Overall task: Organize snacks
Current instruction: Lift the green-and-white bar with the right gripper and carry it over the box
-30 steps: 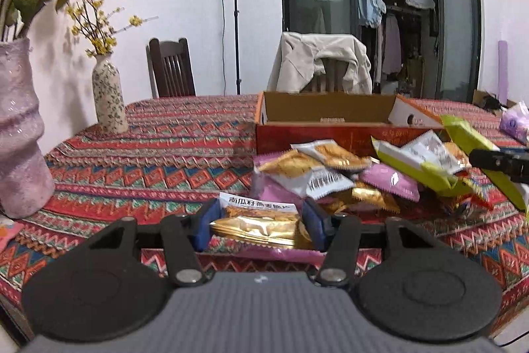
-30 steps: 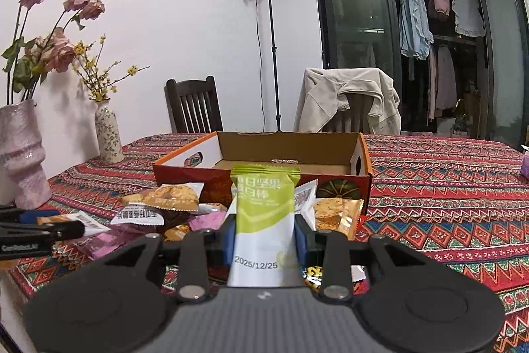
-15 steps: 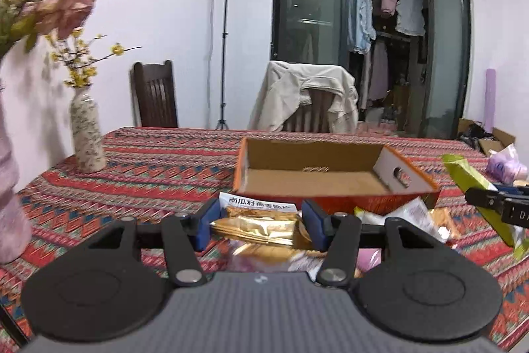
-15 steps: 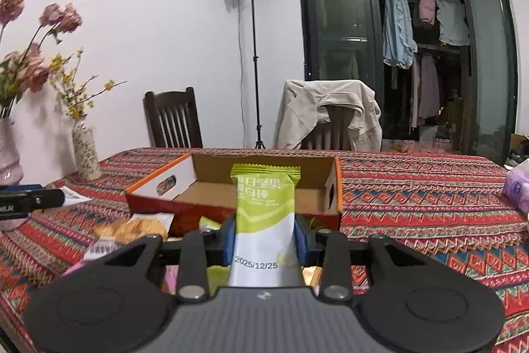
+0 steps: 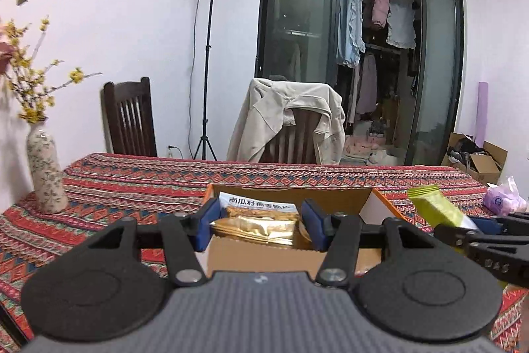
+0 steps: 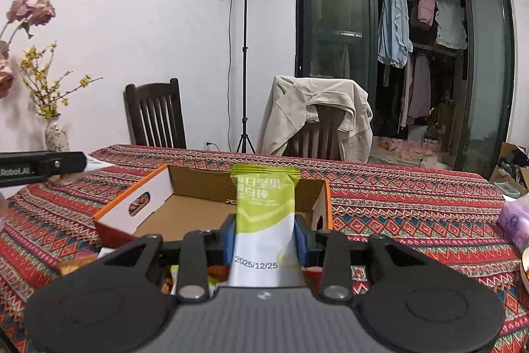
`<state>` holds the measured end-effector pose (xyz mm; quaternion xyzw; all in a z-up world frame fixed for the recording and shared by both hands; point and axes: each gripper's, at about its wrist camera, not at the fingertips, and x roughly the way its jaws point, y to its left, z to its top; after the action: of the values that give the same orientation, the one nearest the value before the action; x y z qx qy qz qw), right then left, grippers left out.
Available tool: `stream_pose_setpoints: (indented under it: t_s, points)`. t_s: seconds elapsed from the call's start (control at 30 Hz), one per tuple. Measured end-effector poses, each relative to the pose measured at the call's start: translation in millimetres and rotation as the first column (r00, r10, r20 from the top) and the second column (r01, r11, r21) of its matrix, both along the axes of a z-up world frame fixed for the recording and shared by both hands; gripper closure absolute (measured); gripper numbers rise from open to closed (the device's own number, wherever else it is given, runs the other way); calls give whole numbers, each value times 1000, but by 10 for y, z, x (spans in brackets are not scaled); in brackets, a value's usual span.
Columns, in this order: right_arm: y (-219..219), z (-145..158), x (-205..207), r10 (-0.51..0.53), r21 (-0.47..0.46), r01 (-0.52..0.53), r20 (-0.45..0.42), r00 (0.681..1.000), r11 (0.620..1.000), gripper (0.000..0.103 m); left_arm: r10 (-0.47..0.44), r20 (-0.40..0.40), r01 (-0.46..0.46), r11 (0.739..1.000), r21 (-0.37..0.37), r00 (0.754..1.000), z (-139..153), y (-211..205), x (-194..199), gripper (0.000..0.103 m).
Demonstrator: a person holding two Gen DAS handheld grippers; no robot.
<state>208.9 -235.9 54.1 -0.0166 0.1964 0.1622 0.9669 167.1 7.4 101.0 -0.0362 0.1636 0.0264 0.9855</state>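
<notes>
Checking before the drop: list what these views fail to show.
- Left wrist view: the cardboard box floor, hidden by the gold packet and left hand-held gripper.
- Right wrist view: loose snacks below, cut off by the right hand-held gripper; green bar lower end hidden.

Glossy gold foil packet (image 5: 253,225); matt brown cardboard box (image 6: 195,214); woven patterned cloth (image 6: 413,204) over the counter; smooth plastic green wrapper (image 6: 264,214); dark wooden chair (image 6: 155,114).
</notes>
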Motion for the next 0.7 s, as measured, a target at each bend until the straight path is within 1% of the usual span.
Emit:
stream_pose_setpoints:
  t_s: [0.07,0.23,0.33,0.47,0.53,0.6,0.67,0.7]
  points:
    - [70,7,172,-5,5,6,-18,1000,1000,69,5,-9,-6,1000,-3,1000,-5,-27,168,47]
    - [219,-2,582,-24,23,25,-57,998,999,69,28,-25,-29,999,-39,999,-12,6,580,47]
    - [285,-60,840,-39,40,43,-77,996,998,69,60,-37,-61,997,-51,998,-104,53,809,47]
    - [257,-182,1146,-42,106,55,-125,991,993,69,91,-69,-96,993,-68,993,-290,167,1055,47]
    - [235,-250,1256,-43,113,58,-135,990,992,69,96,-88,-102,992,-71,992,-408,228,1156,47]
    - [207,-311,1300,-51,120,66,-125,991,991,69,89,-114,-98,992,-80,989,-497,288,1219,47]
    - [175,-388,1305,-54,155,72,-118,992,985,69,90,-137,-100,992,-71,986,-540,310,1260,47]
    - [174,-419,1320,-49,167,69,-123,991,983,69,94,-136,-104,992,-69,986,-555,317,1261,47]
